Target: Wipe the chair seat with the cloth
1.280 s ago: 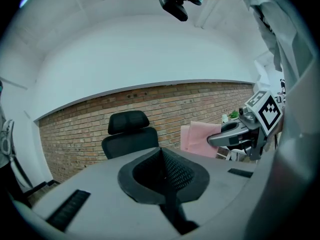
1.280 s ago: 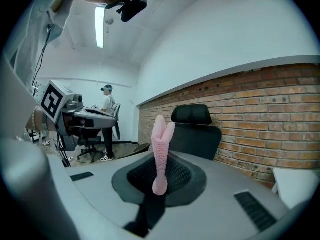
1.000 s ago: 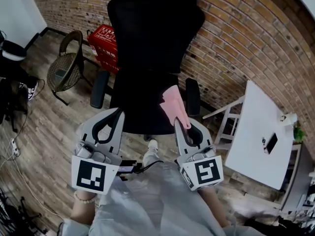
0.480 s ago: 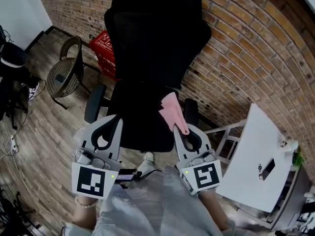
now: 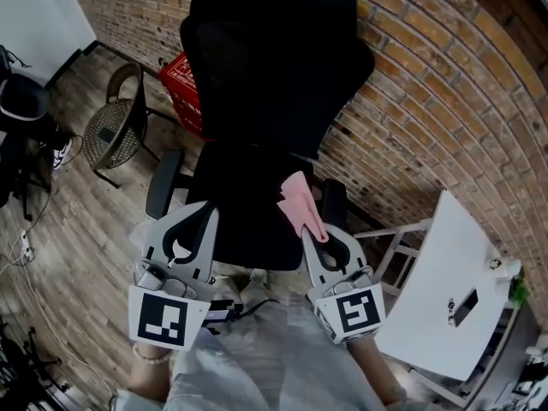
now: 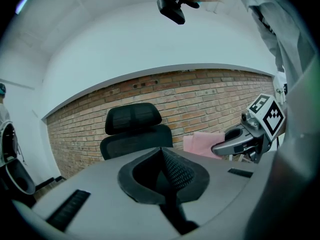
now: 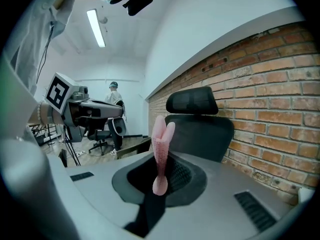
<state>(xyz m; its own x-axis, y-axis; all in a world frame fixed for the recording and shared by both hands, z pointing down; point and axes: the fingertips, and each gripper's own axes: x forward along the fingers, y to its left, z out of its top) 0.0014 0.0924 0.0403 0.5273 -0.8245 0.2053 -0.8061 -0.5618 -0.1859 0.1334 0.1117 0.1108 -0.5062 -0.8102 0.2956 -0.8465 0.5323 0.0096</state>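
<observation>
A black office chair (image 5: 265,101) stands against the brick wall; its seat (image 5: 248,221) lies just ahead of both grippers. A pink cloth (image 5: 301,204) is pinched in my right gripper (image 5: 318,234), which is shut on it; the cloth hangs over the seat's right edge near the armrest (image 5: 333,200). In the right gripper view the cloth (image 7: 161,146) stands up between the closed jaws, with the chair back (image 7: 200,126) behind. My left gripper (image 5: 195,221) is shut with nothing in it, at the seat's front left. The left gripper view shows the chair (image 6: 135,131) and the cloth (image 6: 202,143).
A wicker chair (image 5: 116,127) and a red crate (image 5: 181,80) stand to the left on the wood floor. A white table (image 5: 454,289) with a phone (image 5: 463,306) is at the right. The brick wall (image 5: 445,101) is behind the chair. A person stands far off (image 7: 114,91).
The view has drawn closer to the chair. Both grippers have edged forward toward the seat; the cloth stays held in the right one.
</observation>
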